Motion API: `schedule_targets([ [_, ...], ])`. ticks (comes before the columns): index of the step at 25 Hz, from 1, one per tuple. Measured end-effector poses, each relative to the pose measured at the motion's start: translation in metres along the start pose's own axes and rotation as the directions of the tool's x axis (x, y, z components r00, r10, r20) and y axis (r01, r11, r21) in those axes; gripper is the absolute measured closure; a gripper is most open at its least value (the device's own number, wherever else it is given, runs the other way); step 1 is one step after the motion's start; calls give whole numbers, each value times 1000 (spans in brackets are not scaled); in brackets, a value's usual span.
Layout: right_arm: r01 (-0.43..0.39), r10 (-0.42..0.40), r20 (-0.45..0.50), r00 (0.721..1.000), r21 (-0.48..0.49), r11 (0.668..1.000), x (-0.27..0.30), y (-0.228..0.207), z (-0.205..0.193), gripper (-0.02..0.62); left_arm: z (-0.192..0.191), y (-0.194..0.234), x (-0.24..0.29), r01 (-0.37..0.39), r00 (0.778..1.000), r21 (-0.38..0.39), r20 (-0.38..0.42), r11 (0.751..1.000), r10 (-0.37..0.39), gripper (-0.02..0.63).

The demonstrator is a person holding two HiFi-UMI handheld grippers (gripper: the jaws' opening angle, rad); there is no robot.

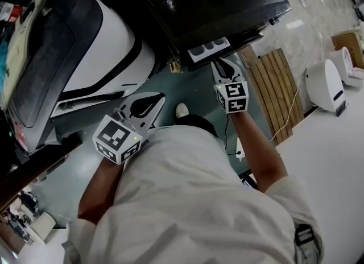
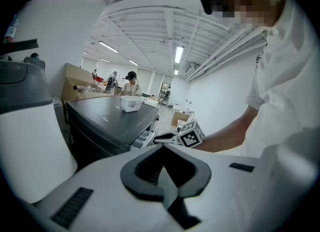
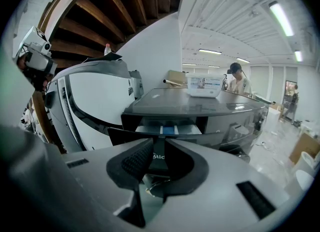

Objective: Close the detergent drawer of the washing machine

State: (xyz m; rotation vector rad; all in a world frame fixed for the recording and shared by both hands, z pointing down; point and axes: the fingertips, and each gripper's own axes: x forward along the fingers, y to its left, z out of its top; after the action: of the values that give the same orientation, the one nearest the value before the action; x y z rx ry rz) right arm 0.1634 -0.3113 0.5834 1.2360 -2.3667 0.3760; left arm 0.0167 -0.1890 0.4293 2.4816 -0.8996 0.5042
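Right gripper view: white-and-blue plastic detergent drawer (image 3: 167, 128) stands pulled out at the top of the dark grey washing machine (image 3: 200, 107) front. Its long axis runs straight out of the machine, front panel facing the person. Right gripper (image 3: 160, 143): jaws together, empty, tips just at the drawer front; contact not resolvable. Left gripper (image 2: 162, 147): jaws together, empty, well left of the drawer, beside a large white rounded appliance (image 1: 114, 46)

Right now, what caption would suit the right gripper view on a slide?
Right gripper, jaws together, points at the open detergent drawer of a dark washing machine.
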Motion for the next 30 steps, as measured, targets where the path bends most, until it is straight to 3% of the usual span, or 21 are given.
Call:
schedule_targets([
  [30, -18, 18, 7, 1000, -15, 1000, 28, 0, 17, 518, 5, 18, 2, -21, 1000, -8, 11, 1000, 21, 609],
])
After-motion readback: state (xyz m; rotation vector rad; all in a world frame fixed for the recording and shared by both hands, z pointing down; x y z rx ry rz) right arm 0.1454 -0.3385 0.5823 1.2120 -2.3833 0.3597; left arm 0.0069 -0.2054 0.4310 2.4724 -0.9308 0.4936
